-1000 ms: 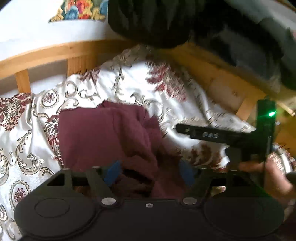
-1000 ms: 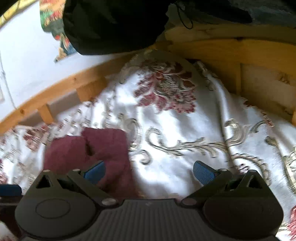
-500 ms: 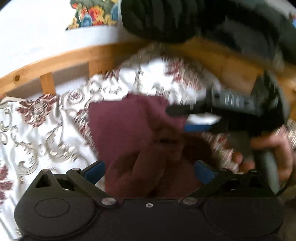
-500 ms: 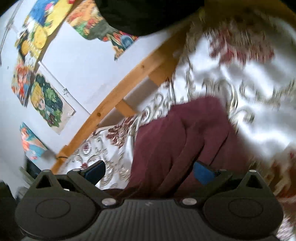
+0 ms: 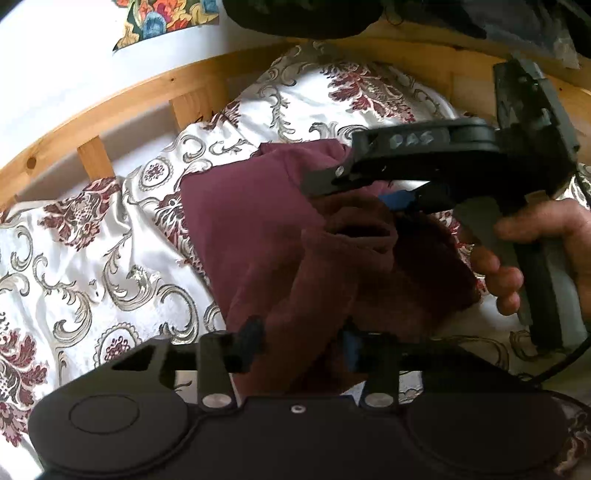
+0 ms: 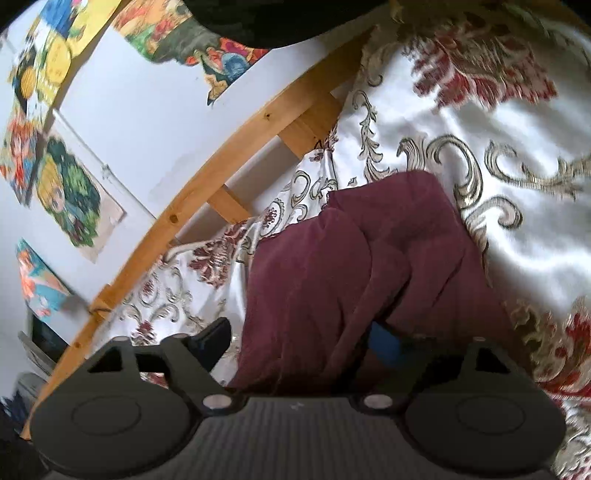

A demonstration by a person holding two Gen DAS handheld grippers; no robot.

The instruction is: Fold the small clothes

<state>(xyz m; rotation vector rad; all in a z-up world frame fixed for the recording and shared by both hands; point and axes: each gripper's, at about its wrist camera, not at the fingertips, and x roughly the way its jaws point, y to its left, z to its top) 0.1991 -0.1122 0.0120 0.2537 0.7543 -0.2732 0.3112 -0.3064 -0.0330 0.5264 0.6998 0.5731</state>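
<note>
A small maroon garment (image 5: 251, 218) lies bunched on a white satin bedspread with floral print (image 5: 74, 258). My left gripper (image 5: 299, 341) has its jaws closed in on the garment's near fold. My right gripper (image 5: 373, 188) reaches in from the right, held by a hand, with its jaws around the garment's upper right part. In the right wrist view the maroon garment (image 6: 351, 266) fills the space between the fingers of the right gripper (image 6: 303, 339), which pinch a fold.
A wooden bed rail (image 5: 129, 107) curves along the far side, with a white wall and colourful pictures (image 6: 70, 195) behind. Dark clothing (image 5: 303, 14) hangs at the top. The bedspread extends left and right of the garment.
Both grippers have narrowed from open onto the garment's folds. The right gripper came in from the right over the garment, and the cloth is lifted into a bunch.
</note>
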